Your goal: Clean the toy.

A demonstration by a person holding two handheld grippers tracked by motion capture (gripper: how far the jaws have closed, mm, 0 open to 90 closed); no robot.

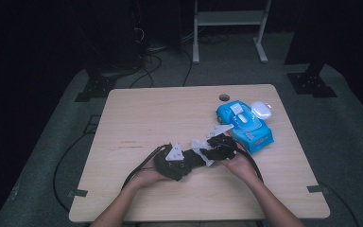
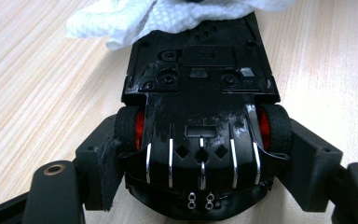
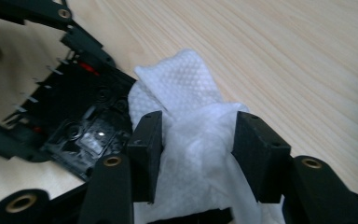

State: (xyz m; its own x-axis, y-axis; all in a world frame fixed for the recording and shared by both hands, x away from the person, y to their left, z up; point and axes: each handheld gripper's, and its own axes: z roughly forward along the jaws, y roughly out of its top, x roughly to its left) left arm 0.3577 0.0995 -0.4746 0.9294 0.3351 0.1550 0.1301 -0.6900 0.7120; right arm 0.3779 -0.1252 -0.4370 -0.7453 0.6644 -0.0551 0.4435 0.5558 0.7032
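The left gripper (image 2: 200, 154) pinches the upturned toy car (image 2: 200, 93) by its wheels. The right gripper (image 3: 198, 154) has spread jaws, with the wipe (image 3: 191, 135) loose between them.

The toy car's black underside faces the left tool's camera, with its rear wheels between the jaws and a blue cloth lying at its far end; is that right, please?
Not quite: the cloth is white, as the left gripper view shows. The rest holds: the toy car shows its black underside, wheels between the left tool's jaws.

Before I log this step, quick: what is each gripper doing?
Left gripper: closed on the toy car, held underside up.
Right gripper: open, the wipe between its jaws.
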